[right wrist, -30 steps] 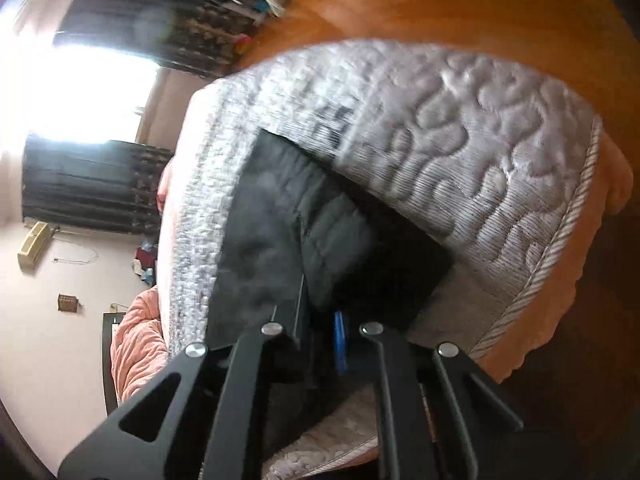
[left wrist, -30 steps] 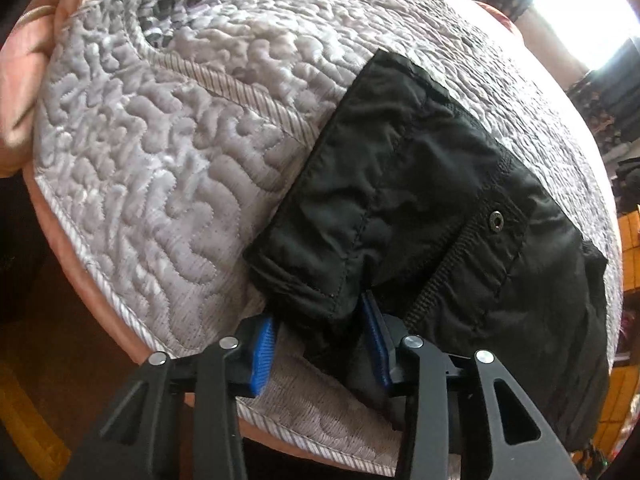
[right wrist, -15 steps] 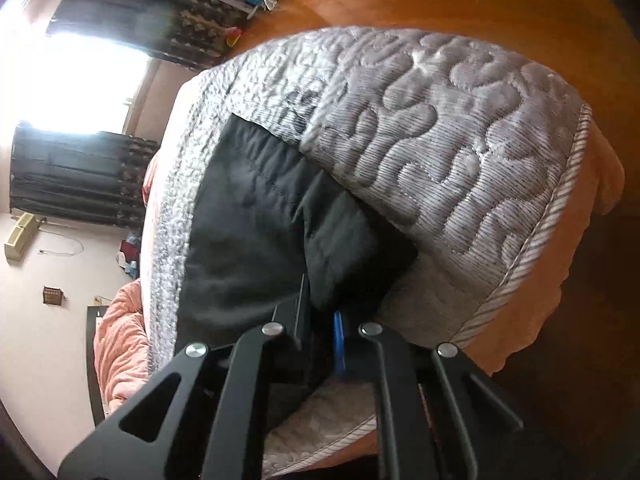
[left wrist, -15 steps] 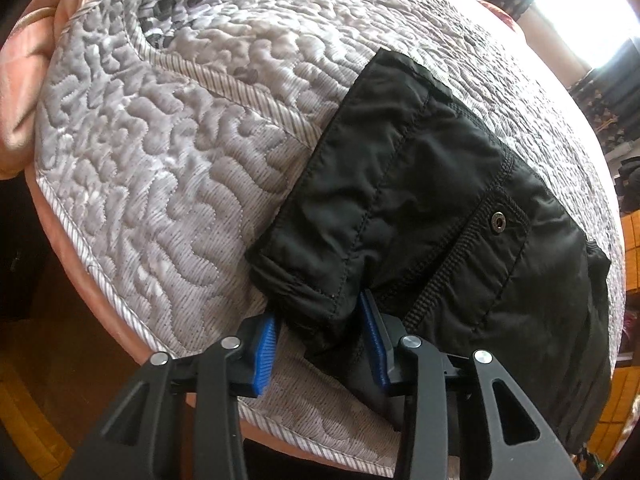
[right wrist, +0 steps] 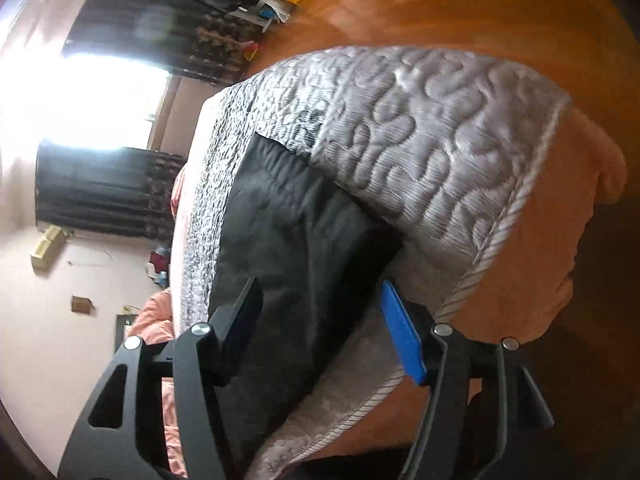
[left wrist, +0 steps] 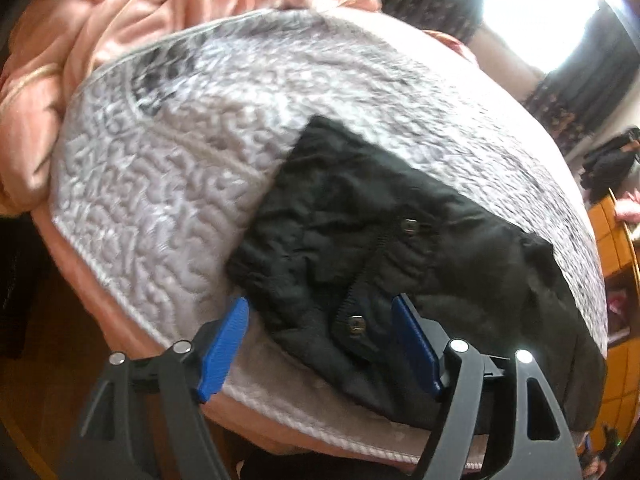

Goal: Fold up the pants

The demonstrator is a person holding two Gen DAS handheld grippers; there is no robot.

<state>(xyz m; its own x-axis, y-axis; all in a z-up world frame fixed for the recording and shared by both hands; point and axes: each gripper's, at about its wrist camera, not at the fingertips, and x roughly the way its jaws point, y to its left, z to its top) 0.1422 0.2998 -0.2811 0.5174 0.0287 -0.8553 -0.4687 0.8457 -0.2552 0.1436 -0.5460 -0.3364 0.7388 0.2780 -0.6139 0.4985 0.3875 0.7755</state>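
Observation:
The black pants (left wrist: 400, 248) lie folded into a compact bundle on the grey quilted bedspread (left wrist: 168, 184), near its front edge; two snap buttons show on top. My left gripper (left wrist: 320, 344) is open, its blue pads on either side of the bundle's near end, holding nothing. In the right wrist view the pants (right wrist: 296, 240) lie flat on the bedspread (right wrist: 440, 152). My right gripper (right wrist: 320, 328) is open, jaws wide apart over the pants' near edge.
A pink blanket (left wrist: 132, 8) is bunched at the back left of the bed. The pink mattress side (right wrist: 532, 264) drops to a wooden floor (right wrist: 440, 4). Dark curtains and a bright window (right wrist: 80, 96) stand beyond. An orange cabinet (left wrist: 616, 264) is at the right.
Both grippers have opened and let go of the pants, then drawn back slightly. The bundle now rests on the bedspread with its top flap looser and a second snap showing.

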